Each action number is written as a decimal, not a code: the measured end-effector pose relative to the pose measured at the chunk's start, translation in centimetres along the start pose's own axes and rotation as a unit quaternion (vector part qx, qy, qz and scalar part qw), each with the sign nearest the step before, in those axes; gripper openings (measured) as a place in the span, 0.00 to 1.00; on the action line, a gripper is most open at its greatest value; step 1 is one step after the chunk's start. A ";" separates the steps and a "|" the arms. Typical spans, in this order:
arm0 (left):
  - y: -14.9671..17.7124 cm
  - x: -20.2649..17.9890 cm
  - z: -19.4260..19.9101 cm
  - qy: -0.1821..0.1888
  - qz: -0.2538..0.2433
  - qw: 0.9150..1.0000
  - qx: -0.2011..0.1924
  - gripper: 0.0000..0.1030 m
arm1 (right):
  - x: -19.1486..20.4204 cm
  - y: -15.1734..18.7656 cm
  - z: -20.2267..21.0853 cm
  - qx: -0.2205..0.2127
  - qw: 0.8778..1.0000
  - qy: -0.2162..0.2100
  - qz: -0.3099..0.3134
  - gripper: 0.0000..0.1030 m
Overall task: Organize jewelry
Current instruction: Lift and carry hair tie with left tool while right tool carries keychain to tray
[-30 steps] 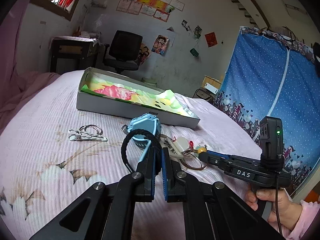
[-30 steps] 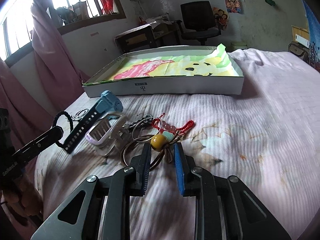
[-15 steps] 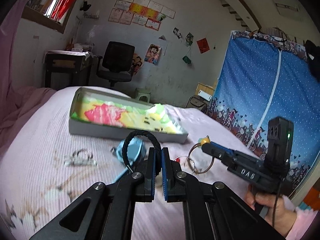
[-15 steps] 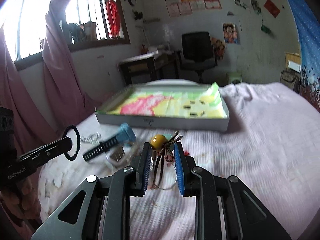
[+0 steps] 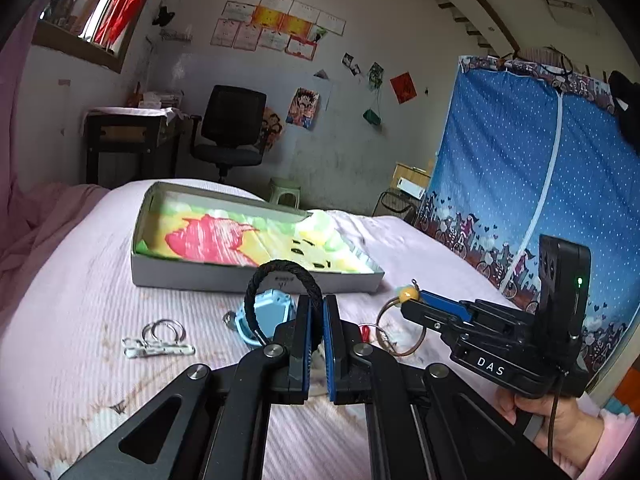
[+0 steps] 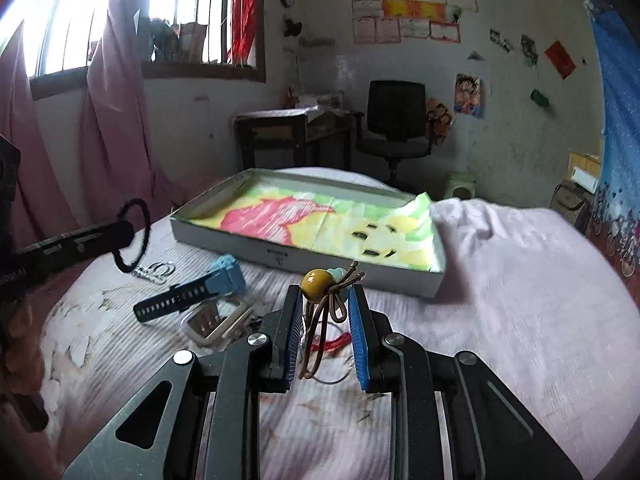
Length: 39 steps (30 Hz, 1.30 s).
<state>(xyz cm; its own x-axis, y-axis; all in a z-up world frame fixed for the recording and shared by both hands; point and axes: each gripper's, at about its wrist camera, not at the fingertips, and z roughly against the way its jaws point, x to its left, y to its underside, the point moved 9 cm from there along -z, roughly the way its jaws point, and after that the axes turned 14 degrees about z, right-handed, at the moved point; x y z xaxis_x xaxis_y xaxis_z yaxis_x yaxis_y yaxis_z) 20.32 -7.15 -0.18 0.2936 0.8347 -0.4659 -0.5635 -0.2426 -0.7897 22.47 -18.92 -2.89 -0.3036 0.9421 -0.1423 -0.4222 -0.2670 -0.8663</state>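
Note:
My left gripper (image 5: 316, 304) is shut on a black braided bracelet (image 5: 280, 272) and holds it above the pink bed. My right gripper (image 6: 322, 300) is shut on a brown cord bracelet with a yellow bead (image 6: 316, 280), lifted off the bed; it also shows in the left wrist view (image 5: 406, 294). A shallow grey box (image 5: 240, 276) lined with a colourful cloth lies ahead of both grippers. On the bed lie a blue watch with a black strap (image 6: 200, 290), a clear watch (image 6: 212, 320), silver rings with a clip (image 5: 160, 338) and a red beaded piece (image 6: 332, 342).
The pink bedspread (image 6: 520, 300) covers the whole surface. A black office chair (image 5: 232, 132) and a dark desk (image 5: 124, 140) stand beyond the bed's far edge. A blue dotted curtain (image 5: 540, 180) hangs at the right, pink curtains (image 6: 112, 120) at the left.
Both grippers have risen from the jewelry pile with their bracelets. The cord bracelet left the bed and now hangs in the right gripper. The box looks nearer.

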 end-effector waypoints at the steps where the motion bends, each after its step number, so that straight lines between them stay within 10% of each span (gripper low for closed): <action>1: 0.1 0.1 0.0 0.001 0.002 1.000 0.002 0.06 | 0.2 0.0 -0.2 0.003 1.000 -0.006 0.000 0.20; 13: 2.1 2.9 0.4 -0.006 0.035 0.999 0.013 0.06 | 4.6 0.9 -0.5 -0.003 0.989 -0.143 -0.044 0.20; 27: 3.0 3.0 0.1 -0.010 0.028 0.999 0.020 0.06 | -6.5 3.5 0.1 0.070 0.988 0.134 -0.020 0.20; 39: 1.2 1.4 -0.3 -0.003 0.009 1.000 0.007 0.06 | -4.2 -2.4 2.6 -0.040 0.991 0.129 0.025 0.20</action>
<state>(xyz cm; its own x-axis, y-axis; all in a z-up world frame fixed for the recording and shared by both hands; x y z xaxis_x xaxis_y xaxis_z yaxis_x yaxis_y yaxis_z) 20.32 -6.40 -1.95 0.2785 0.8339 -0.4765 -0.5794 -0.2499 -0.7758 22.53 -22.76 1.01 -0.0906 0.9513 -0.2948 -0.3396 -0.3078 -0.8888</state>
